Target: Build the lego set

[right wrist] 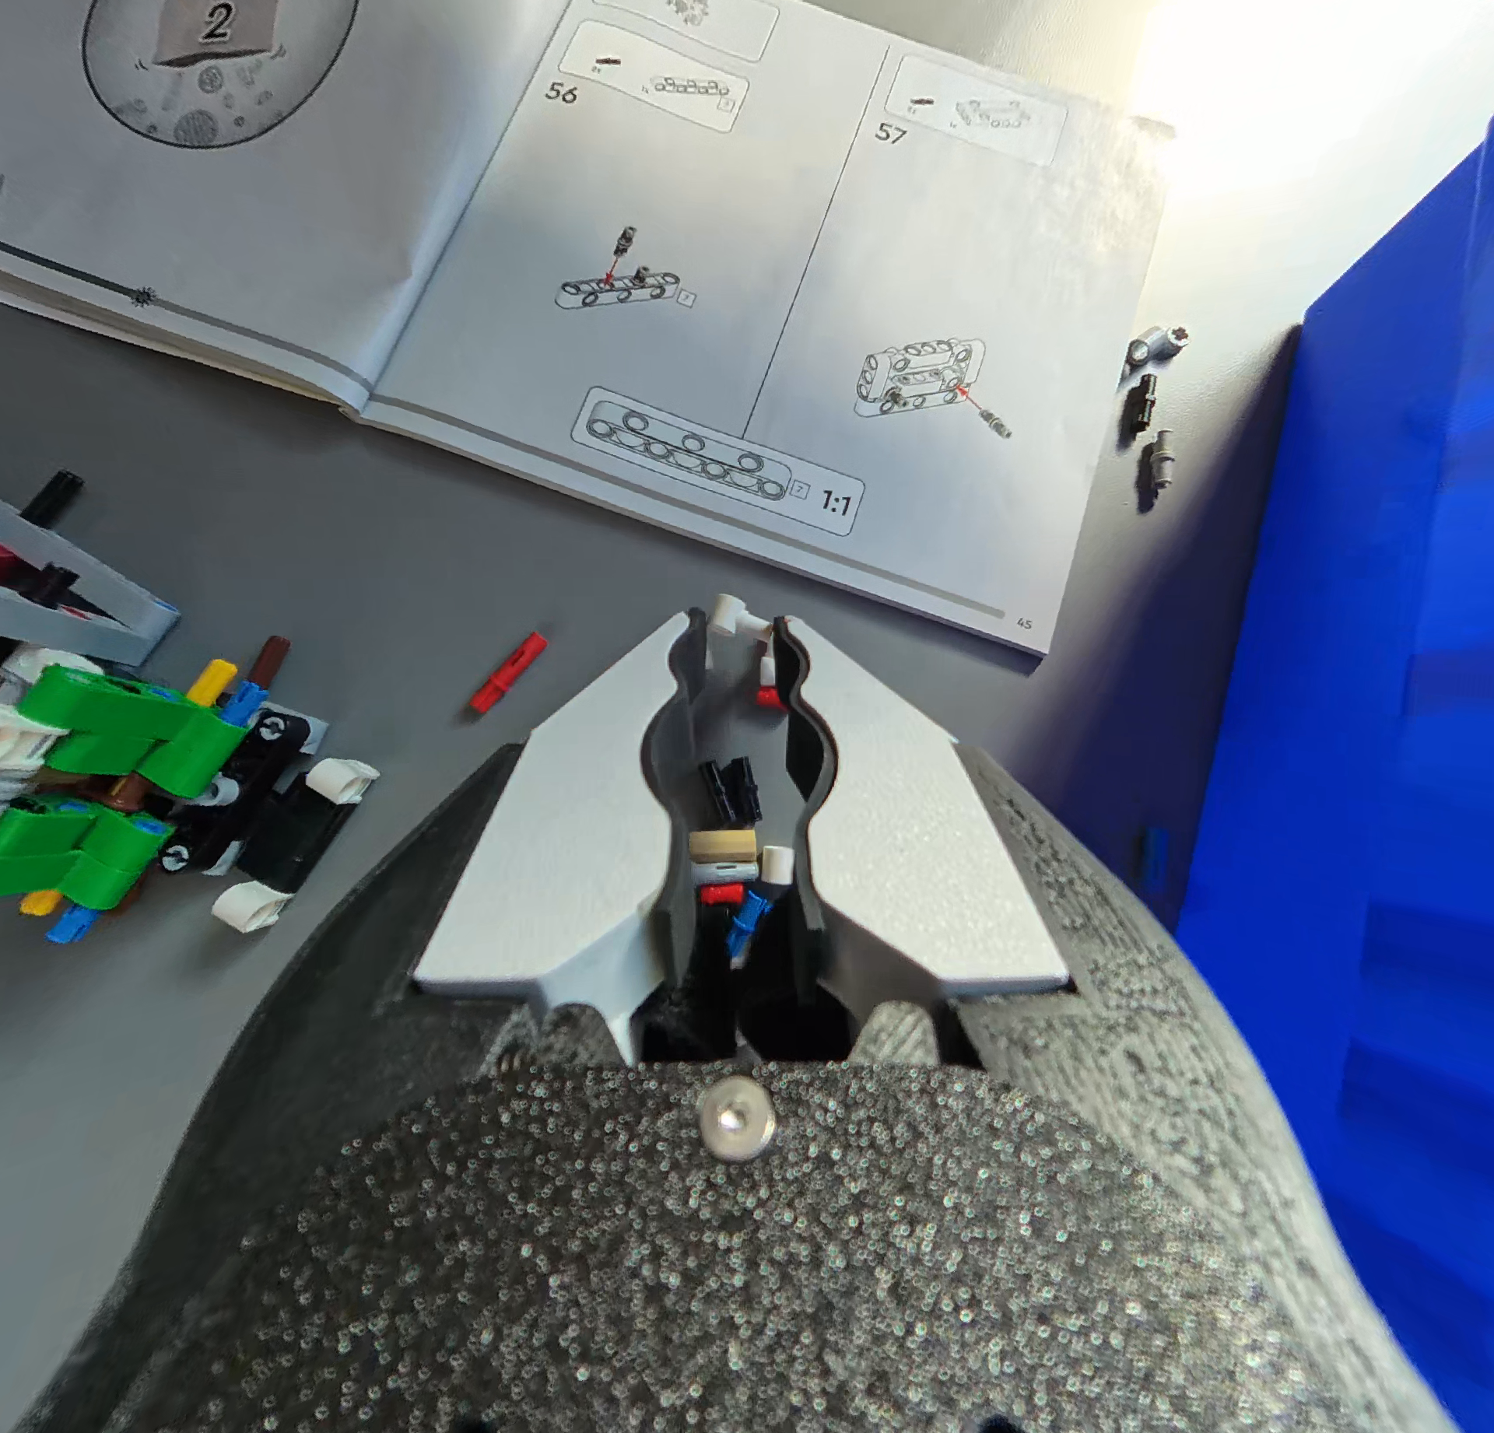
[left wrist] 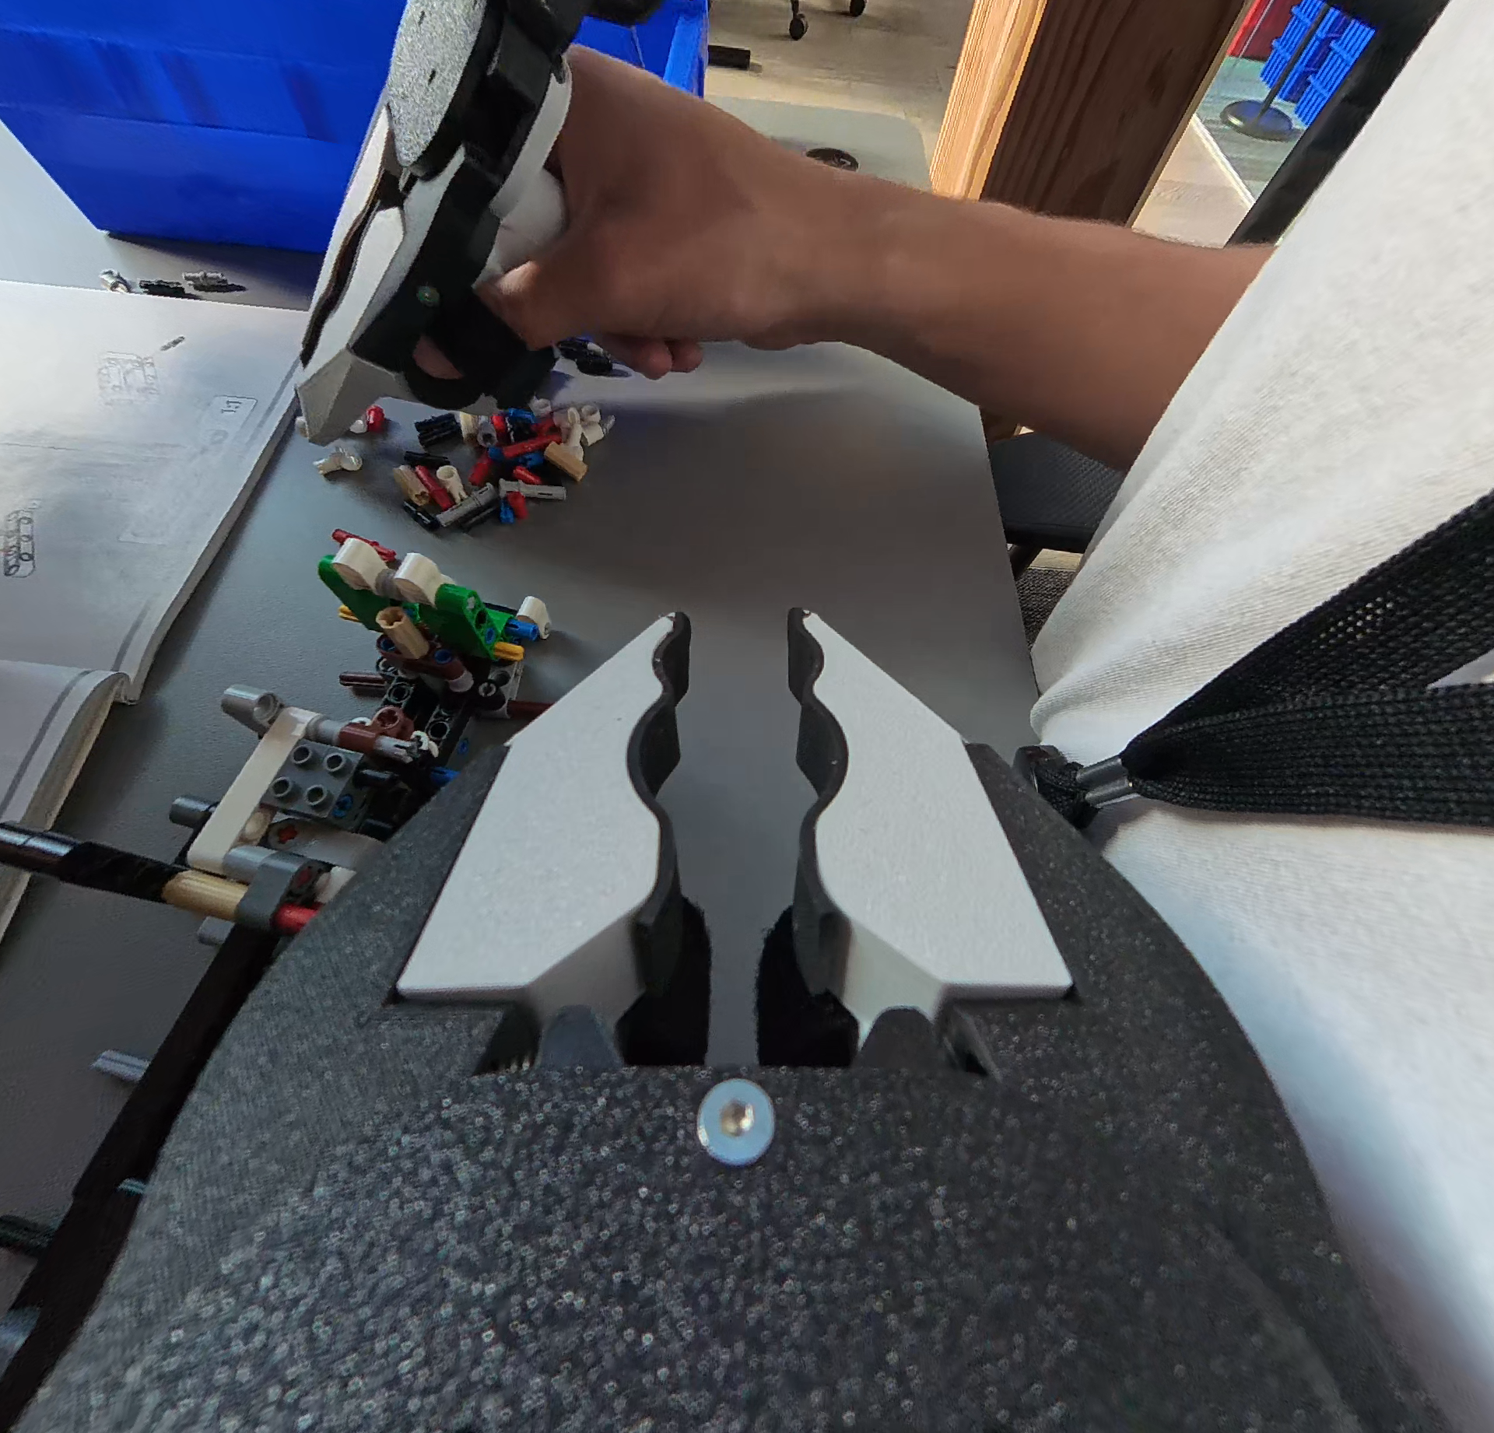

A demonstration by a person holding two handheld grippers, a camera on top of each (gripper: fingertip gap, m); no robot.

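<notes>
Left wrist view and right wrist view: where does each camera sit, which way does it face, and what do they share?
Left wrist view: on the left gripper, low over the grey table, facing across it toward the blue bin; shows its open, empty fingers, the person's hand holding the right gripper, and a white-clad torso.
Right wrist view: on the right gripper, looking down at table and open booklet; a white connector sits at its fingers' tips, grip unclear.
Shared: the green-and-black brick assembly, booklet, bin.
</notes>
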